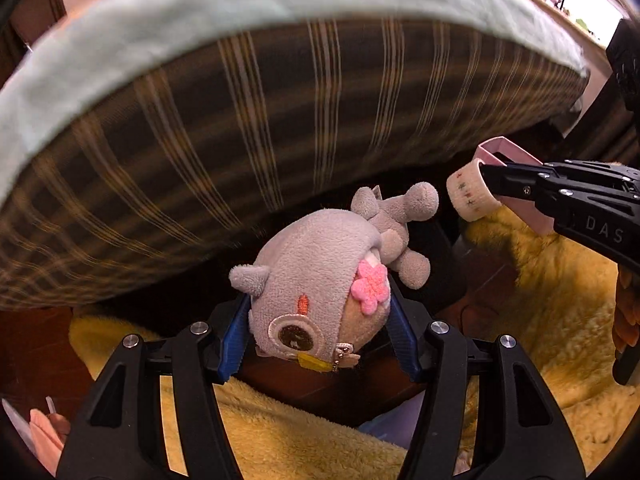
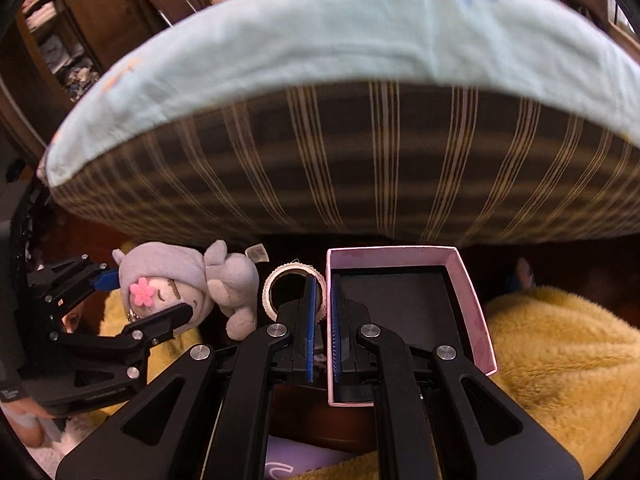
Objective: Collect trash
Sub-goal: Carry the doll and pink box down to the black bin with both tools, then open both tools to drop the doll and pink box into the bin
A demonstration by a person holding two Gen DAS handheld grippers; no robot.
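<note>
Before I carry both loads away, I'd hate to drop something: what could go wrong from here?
1. The right gripper pinches one thin wall of the open pink cardboard box together with the patterned tape roll; either could slip or the box could tip.
2. The left gripper grips only the head of the grey plush doll, whose soft body hangs free and might catch the plaid mattress edge.

Domestic bedroom. Evidence: bed mattress [image 2: 360, 168] with plaid side, pale blue sheet [image 2: 304, 36], yellow fleece blanket [image 2: 560, 360], wooden wardrobe shelves of folded clothing [image 2: 60, 48], plush doll [image 1: 320, 300].
</note>
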